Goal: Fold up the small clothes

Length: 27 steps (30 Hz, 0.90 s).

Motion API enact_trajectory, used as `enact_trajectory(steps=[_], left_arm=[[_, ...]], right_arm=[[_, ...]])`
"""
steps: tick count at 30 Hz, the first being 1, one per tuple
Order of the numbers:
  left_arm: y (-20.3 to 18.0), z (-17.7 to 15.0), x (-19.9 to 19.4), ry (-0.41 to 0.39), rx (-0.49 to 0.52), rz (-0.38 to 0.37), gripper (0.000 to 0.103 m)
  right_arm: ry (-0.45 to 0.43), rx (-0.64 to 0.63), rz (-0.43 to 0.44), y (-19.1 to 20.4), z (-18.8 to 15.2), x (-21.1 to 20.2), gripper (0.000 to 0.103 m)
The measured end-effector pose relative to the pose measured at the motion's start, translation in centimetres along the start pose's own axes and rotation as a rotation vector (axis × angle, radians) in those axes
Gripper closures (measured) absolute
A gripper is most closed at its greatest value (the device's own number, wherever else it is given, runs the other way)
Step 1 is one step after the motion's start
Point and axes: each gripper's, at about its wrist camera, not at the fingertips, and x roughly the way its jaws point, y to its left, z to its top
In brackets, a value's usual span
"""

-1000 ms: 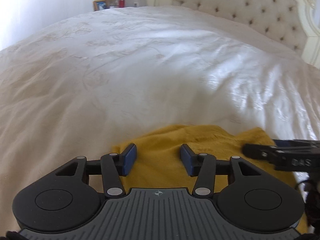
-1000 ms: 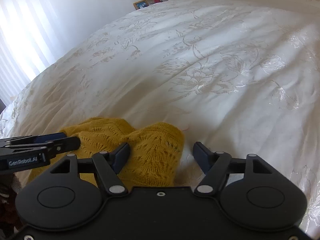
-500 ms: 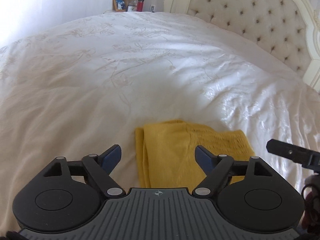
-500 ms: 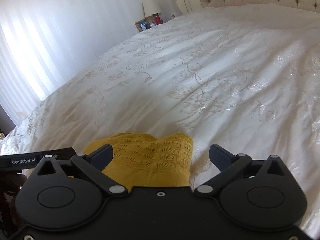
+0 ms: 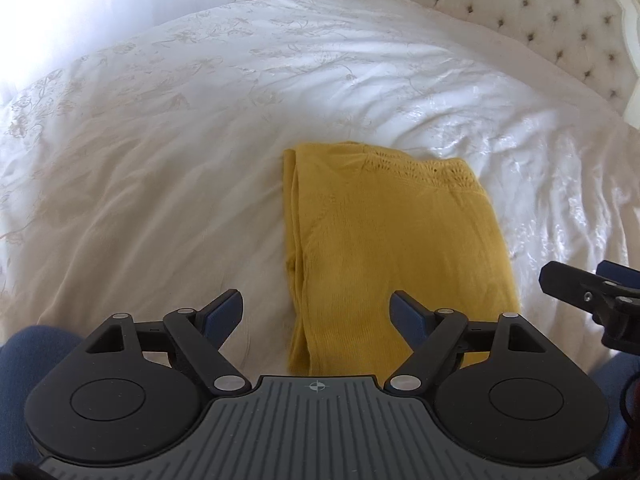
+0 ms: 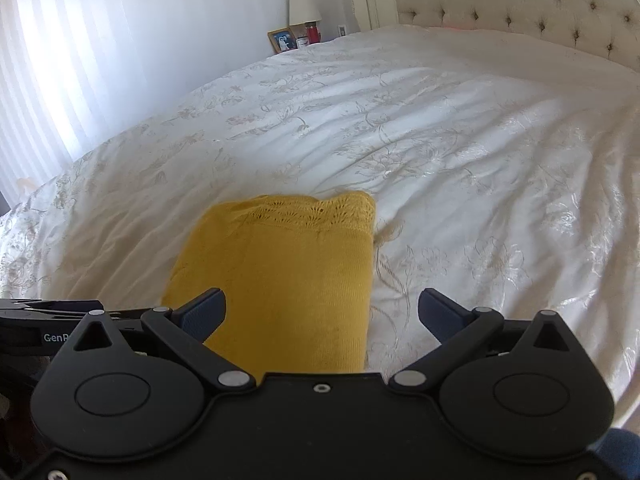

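Yellow knit garment (image 5: pixel 394 240) lies folded into a neat rectangle on the white embroidered bedspread (image 5: pixel 180 152), its openwork edge at the far, twelve o'clock end and its layered fold along the nine o'clock side. In the left wrist view the left gripper (image 5: pixel 318 316) hangs above the garment's near end with its jaws spread wide, nothing between the blue pads, and the right gripper's tip shows at three o'clock. In the right wrist view the right gripper (image 6: pixel 322 312) also stands fully wide and holds nothing, the garment (image 6: pixel 288 276) below it toward eleven o'clock. A tufted headboard (image 6: pixel 516 8) rises at one o'clock; a lamp (image 6: pixel 304 6) and picture frame (image 6: pixel 282 40) sit at twelve
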Motion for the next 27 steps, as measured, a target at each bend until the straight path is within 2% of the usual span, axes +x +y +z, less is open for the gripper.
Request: enact_trajectory(steps=[9, 14, 22, 27], left_arm=[[-1.1, -1.9, -1.7, -0.014, 0.014, 0.079, 0.023], [-1.2, -2.5, -1.9, 0.003, 0.004, 0.073, 0.023], [-0.6, -2.7, -2.3, 0.019, -0.044, 0.061, 0.023], [-0.6, -2.9, -2.3, 0.028, -0.038, 0.057, 0.023]], right_arm=[[0.049, -0.014, 0.021, 0.2, -2.2, -1.8, 0.001], [0.027, -0.036, -0.024, 0.7, -3.1, -3.2, 0.001], [0.047, -0.052, -0.002, 1.1, -3.5, -3.3, 0.001], [0.048, -0.047, 0.000, 1.2, -3.5, -3.2, 0.001]])
